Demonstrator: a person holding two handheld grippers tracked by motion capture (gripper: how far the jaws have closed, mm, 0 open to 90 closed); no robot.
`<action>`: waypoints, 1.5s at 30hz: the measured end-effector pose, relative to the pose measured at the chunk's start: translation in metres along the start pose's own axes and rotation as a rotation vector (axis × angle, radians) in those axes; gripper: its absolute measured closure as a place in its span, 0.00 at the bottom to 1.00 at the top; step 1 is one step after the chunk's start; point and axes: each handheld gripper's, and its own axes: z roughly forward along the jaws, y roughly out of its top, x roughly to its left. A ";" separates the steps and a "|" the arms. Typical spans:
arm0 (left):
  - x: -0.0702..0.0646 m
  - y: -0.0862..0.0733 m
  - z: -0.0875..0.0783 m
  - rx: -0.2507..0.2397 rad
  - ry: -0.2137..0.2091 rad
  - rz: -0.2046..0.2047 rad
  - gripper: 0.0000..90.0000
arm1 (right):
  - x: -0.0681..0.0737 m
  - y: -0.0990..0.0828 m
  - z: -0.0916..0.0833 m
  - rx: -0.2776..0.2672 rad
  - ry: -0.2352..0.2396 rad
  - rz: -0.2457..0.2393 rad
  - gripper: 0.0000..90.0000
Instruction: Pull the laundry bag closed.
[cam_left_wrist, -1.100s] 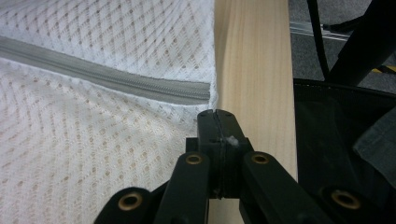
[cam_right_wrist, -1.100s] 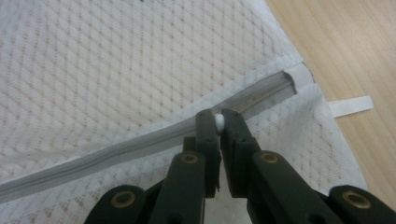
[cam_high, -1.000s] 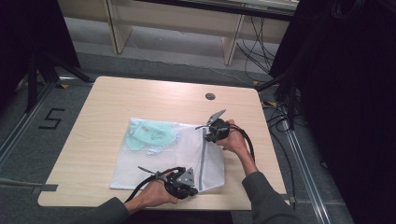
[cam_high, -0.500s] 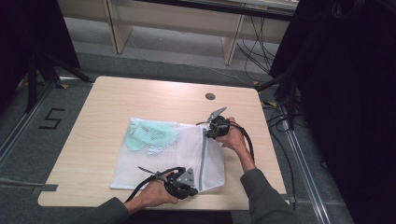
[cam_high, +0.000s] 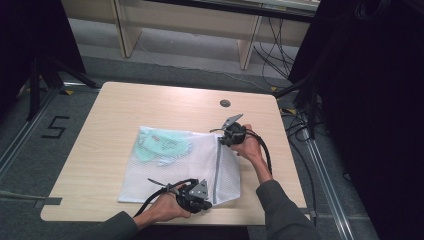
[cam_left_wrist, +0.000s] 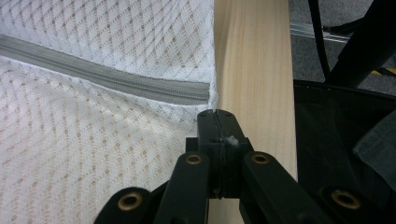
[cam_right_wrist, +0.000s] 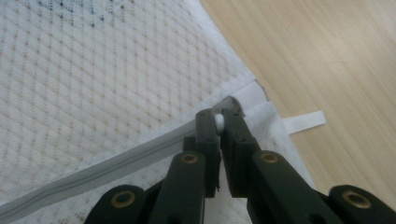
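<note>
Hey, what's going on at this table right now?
A person is working on a white mesh laundry bag lying flat on a wooden table, a gripper in each hand. The left gripper pinches the bag's edge beside the near end of its grey zipper. The right gripper is shut on the small white zipper pull at the far end. Pale green fabric shows inside.

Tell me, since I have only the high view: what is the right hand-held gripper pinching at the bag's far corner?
Observer: In the right gripper view, the right hand-held gripper is shut on a small white zip pull at the end of the grey zip.
Operator: And the left one?
Observer: The left hand-held gripper has its jaws shut at the mesh bag corner, beside the zip's other end.
Operator: Anything beside the far corner?
Observer: A white ribbon tab sticks out onto the table.
</note>
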 end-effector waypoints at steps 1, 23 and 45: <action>0.000 0.000 0.000 0.000 0.000 -0.001 1.00 | -0.001 0.000 0.000 -0.003 -0.007 -0.009 0.96; 0.001 0.000 0.001 -0.007 0.000 -0.016 1.00 | -0.007 -0.001 0.002 -0.043 -0.018 0.031 0.96; 0.001 0.003 0.002 -0.010 0.012 0.014 1.00 | -0.012 -0.005 0.002 -0.041 -0.017 0.055 0.96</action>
